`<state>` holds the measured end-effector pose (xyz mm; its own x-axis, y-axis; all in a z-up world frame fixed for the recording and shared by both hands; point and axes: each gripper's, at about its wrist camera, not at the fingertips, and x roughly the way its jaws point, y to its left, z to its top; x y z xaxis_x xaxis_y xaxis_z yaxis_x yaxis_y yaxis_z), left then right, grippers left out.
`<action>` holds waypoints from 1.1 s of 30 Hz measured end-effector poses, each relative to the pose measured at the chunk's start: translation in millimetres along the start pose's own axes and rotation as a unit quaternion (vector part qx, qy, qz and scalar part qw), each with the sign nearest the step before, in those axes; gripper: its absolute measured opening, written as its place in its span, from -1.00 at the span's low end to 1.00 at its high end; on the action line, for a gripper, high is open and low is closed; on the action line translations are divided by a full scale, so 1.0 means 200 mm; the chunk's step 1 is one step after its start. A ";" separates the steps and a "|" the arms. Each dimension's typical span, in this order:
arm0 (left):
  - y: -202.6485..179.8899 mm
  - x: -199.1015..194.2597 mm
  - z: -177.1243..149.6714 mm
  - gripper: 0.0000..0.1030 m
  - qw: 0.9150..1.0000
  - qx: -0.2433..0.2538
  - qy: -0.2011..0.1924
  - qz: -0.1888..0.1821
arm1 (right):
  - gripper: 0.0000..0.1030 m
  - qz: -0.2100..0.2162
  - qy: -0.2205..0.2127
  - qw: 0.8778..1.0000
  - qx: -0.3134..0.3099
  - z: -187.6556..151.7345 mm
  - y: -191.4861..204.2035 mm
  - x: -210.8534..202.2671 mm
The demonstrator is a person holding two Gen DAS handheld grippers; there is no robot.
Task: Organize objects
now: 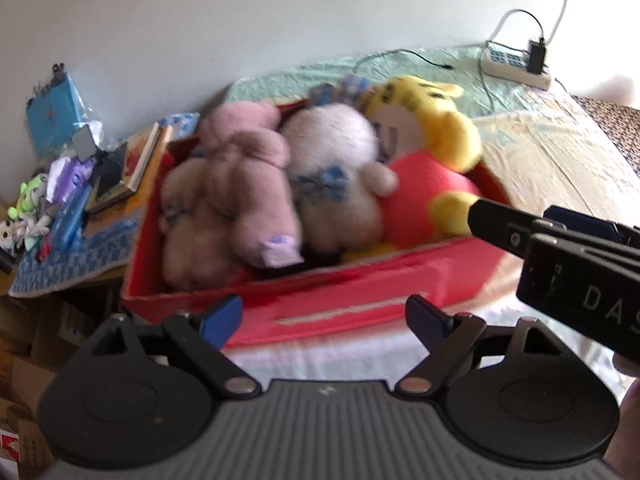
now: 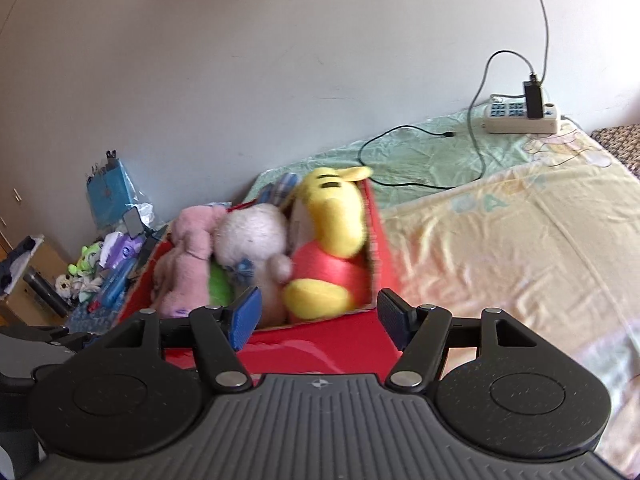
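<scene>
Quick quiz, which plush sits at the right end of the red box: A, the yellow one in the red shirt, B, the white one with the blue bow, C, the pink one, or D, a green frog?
A: the yellow plush in the red shirt lies against the right wall of the red box, with the white plush and the pink plush to its left.

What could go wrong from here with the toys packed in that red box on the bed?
The red box looks overfilled: the yellow bear rises above its rim and could tumble out if nudged. The box sits on a soft bed, so pressing in with either open claw might tip it. A loose black cable lies behind and could snag.
</scene>
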<state>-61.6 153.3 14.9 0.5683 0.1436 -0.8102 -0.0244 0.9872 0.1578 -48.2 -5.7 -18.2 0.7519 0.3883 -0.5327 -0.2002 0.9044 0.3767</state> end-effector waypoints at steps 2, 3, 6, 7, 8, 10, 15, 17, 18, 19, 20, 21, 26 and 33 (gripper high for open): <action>-0.08 0.00 -0.01 0.70 1.000 0.004 0.006 -0.002 | 0.30 -0.006 0.002 1.000 0.005 0.01 -0.06 -0.03; -0.12 0.00 -0.01 0.70 1.000 0.005 0.009 -0.003 | 0.30 -0.013 0.005 1.000 0.005 0.01 -0.10 -0.04; -0.24 0.00 -0.01 0.70 1.000 0.009 0.022 -0.014 | 0.32 -0.035 0.008 0.999 0.004 0.01 -0.19 -0.09; -0.29 0.00 -0.02 0.70 1.000 0.012 0.025 -0.014 | 0.34 -0.045 0.010 0.999 0.002 0.01 -0.22 -0.10; -0.33 0.01 -0.02 0.70 0.999 0.015 0.027 -0.012 | 0.34 -0.054 0.012 0.998 0.002 0.01 -0.25 -0.11; -0.41 0.01 -0.02 0.70 0.999 0.019 0.029 -0.009 | 0.36 -0.068 0.017 0.998 0.001 0.01 -0.31 -0.13; -0.57 0.03 -0.01 0.70 0.999 0.026 0.040 -0.011 | 0.42 -0.098 0.019 0.995 -0.008 0.01 -0.42 -0.18; -0.63 0.04 -0.01 0.70 0.999 0.030 0.043 -0.013 | 0.43 -0.108 0.022 0.994 -0.005 0.01 -0.47 -0.19; -0.66 0.04 -0.02 0.70 0.998 0.033 0.045 -0.015 | 0.43 -0.116 0.026 0.993 -0.002 0.01 -0.50 -0.20; -0.69 0.05 -0.03 0.70 0.998 0.035 0.047 -0.017 | 0.43 -0.124 0.029 0.992 0.000 0.01 -0.53 -0.20; -0.72 0.05 -0.03 0.70 0.998 0.037 0.048 -0.020 | 0.43 -0.129 0.032 0.991 0.002 0.01 -0.55 -0.19; -0.74 0.05 -0.03 0.70 0.998 0.039 0.049 -0.021 | 0.43 -0.133 0.036 0.990 0.005 0.02 -0.58 -0.19; -0.81 0.07 -0.05 0.70 0.998 0.037 0.056 -0.013 | 0.43 -0.146 0.053 0.988 0.006 0.01 -0.64 -0.19; -0.82 0.09 -0.06 0.70 0.997 0.027 0.065 -0.009 | 0.45 -0.166 0.069 0.984 0.004 0.02 -0.67 -0.16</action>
<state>-56.6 -5.9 -32.4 0.4565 0.1364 -0.8792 0.0324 0.9850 0.1696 -43.4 -139.5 -49.1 0.6825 0.0931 -0.7249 0.0471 0.9842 0.1707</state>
